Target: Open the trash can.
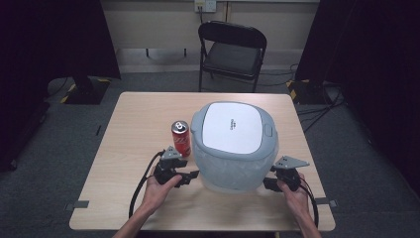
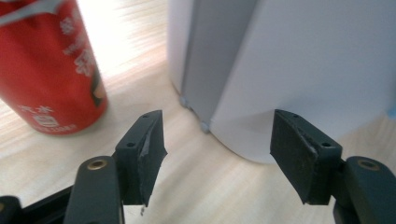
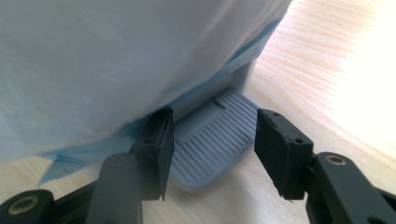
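Both tools, left [image 2: 217, 140] and right [image 3: 212, 147] (jaws apart), flank rounded grey bin [image 1: 233, 148]'s ribbed pedal [image 3: 210, 140].

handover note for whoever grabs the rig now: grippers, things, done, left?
Left gripper: open, low by the bin, its near corner between the jaws, apart.
Right gripper: open, jaws either side of the pedal, not clamped.
Can: upright on the table, left of the bin, untouched.
Done: lid shut, nothing moved.
Left: likely press the pedal, then bin the can.

Red can [image 1: 181, 138], grey-and-white bin [image 1: 233, 144], ribbed grey pedal [image 3: 212, 140], pale wood-grain table [image 1: 129, 124]
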`<action>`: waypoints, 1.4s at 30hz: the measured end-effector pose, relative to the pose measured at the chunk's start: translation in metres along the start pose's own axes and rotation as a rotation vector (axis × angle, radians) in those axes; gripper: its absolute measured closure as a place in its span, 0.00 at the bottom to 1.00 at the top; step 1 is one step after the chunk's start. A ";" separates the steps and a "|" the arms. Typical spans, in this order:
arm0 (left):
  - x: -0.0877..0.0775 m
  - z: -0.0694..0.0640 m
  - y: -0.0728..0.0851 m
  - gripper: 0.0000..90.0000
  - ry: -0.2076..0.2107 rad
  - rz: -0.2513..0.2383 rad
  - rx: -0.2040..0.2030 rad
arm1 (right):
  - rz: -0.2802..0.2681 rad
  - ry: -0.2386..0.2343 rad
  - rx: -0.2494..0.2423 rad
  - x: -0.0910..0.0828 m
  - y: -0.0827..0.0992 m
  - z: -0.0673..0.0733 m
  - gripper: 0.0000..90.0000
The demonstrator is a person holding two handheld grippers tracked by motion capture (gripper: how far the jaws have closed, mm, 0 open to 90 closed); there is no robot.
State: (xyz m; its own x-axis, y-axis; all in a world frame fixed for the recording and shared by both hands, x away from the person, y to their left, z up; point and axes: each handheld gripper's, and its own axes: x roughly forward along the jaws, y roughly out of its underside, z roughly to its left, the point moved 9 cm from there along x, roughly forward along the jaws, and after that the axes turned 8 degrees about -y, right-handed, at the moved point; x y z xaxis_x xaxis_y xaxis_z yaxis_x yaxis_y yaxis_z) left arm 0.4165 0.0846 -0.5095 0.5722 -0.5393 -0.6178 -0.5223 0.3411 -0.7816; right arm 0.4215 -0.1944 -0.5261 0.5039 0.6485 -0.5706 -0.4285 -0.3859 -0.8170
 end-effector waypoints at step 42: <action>0.041 -0.020 -0.016 0.43 0.083 0.009 -0.040 | 0.046 -0.158 0.005 0.023 -0.008 0.082 0.42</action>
State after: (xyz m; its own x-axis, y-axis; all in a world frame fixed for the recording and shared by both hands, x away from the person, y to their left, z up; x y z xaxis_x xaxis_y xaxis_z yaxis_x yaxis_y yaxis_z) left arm 0.4352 0.0416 -0.5207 0.5140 -0.5985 -0.6145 -0.5528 0.3166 -0.7708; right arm 0.3749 -0.1222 -0.5263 0.3598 0.7251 -0.5872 -0.4522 -0.4150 -0.7895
